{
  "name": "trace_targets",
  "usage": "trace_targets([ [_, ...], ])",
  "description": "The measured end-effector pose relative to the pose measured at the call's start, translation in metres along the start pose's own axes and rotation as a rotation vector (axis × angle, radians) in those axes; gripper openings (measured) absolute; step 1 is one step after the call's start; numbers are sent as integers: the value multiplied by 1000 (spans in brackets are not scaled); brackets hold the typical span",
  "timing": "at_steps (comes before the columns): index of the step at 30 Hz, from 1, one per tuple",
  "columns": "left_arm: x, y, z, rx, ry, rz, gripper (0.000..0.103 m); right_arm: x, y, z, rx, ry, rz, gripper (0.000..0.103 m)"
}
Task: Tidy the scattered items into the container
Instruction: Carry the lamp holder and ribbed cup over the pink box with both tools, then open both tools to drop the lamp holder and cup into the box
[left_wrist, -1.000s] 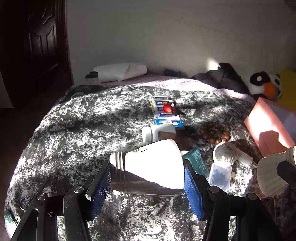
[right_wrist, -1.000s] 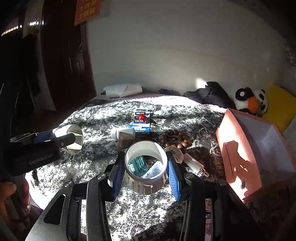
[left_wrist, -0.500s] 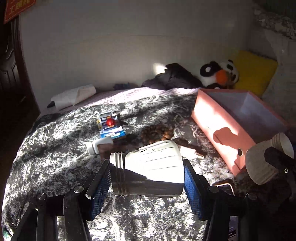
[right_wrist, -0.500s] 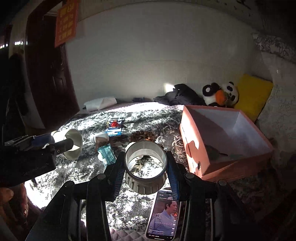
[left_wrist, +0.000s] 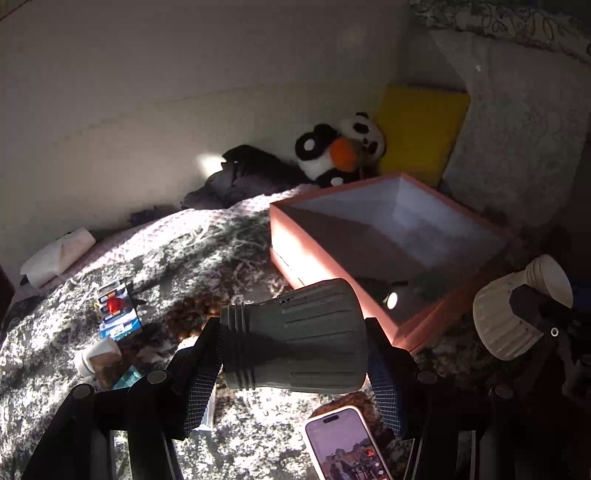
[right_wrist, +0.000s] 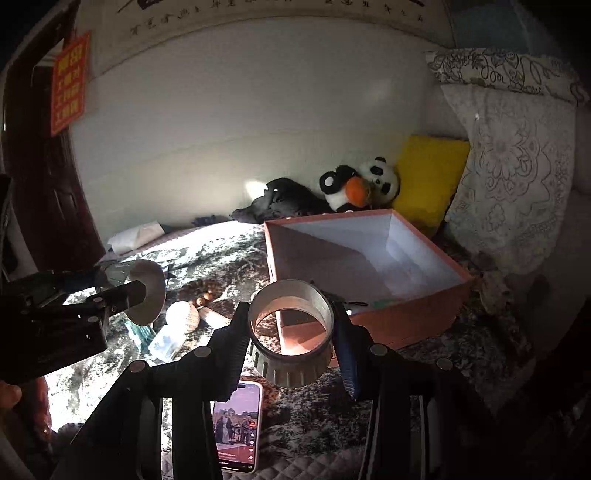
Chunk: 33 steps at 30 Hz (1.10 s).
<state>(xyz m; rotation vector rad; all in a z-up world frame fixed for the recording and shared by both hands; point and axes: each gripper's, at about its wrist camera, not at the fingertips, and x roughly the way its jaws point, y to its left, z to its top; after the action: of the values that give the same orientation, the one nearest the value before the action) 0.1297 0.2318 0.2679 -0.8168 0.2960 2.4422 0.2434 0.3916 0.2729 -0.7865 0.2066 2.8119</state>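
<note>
Both grippers have travelled from over the scattered items toward the pink box (left_wrist: 391, 236), which a second ago sat at the right edge of each view and now fills the centre. The left gripper (left_wrist: 293, 345) is clamped endwise on a white lamp housing (left_wrist: 295, 339), held sideways above the bedspread (left_wrist: 207, 243) just short of the box's near corner. The right gripper (right_wrist: 291, 332) is clamped across a metal ring (right_wrist: 291, 328), held just in front of the box's near wall. Neither jaw opening has changed; both loads remain secure. The box lies at the bed's far right corner, near the yellow cushion (right_wrist: 428, 177). A phone (right_wrist: 236, 428) lies below both grippers. Judgement: the transport phase is nearly complete; next, carry each part over the rim before release.
</note>
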Motion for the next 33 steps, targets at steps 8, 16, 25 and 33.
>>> trace_targets([
  [8, 41, -51, 36, 73, 8, -70, 63, 9, -54, 25, 47, -25, -68, 45],
  [16, 110, -79, 80, 91, 34, -119, 63, 57, -94, 57, 74, -27, -123, 45],
  [25, 199, -87, 103, 86, 87, -143, 63, 158, -123, 75, 99, 40, -144, 45],
  [33, 249, -80, 101, 70, 102, -149, 92, 228, -143, 68, 113, 96, -164, 47],
])
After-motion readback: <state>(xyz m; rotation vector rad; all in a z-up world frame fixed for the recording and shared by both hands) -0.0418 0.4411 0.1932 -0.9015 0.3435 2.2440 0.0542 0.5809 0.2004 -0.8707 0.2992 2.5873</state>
